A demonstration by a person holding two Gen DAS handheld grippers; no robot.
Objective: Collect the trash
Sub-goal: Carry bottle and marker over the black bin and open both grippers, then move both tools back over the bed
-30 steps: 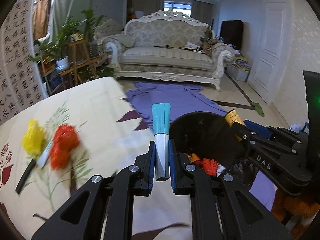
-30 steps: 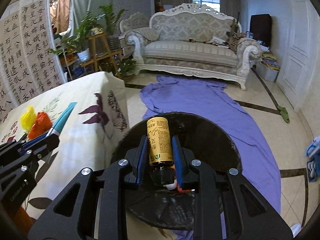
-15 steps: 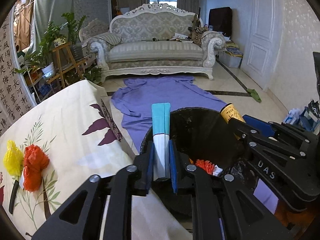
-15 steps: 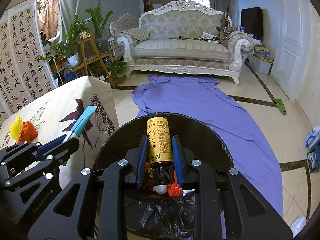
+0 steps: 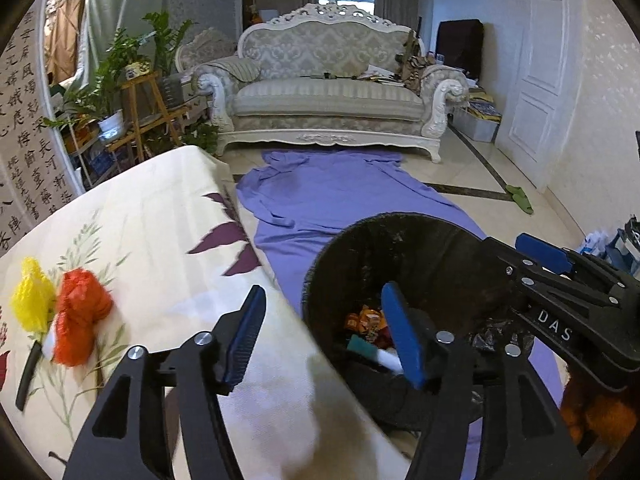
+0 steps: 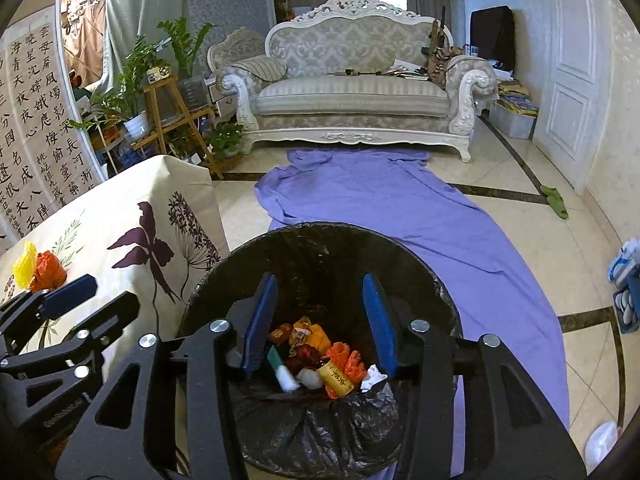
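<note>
Far left, on the flowered tablecloth (image 5: 160,248): a yellow crumpled wad (image 5: 30,300) touching an orange one (image 5: 80,322), both motion-blurred in the left wrist view; a dark stick-like object (image 5: 26,372) runs out from under them, its upper end hidden, its nature unclear. A white scrap shows beneath the orange wad, too smeared to identify. Left gripper (image 5: 324,336): jaws apart and opening, nothing between the blue pads; one finger over the cloth edge, the other over the bin mouth. Black bin (image 6: 320,240), lined with a black bag, stands on the floor just beside the table, on the purple sheet (image 6: 400,208); its near rim is cut off by the gripper bodies in both views. Inside, among mixed wrappers: the teal-and-white tube (image 6: 280,368) lying tilted, its white end blurred, and the yellow bottle (image 6: 336,378) beside it, cap end hidden under crumpled white paper and orange netting. Right gripper (image 6: 320,320) directly above the bin: jaws apart and opening, empty. From the left view only its side and one blue pad show, the fingertips cropped. Right edge: blue-and-white items on the floor, partly out of frame, unreadable.
</note>
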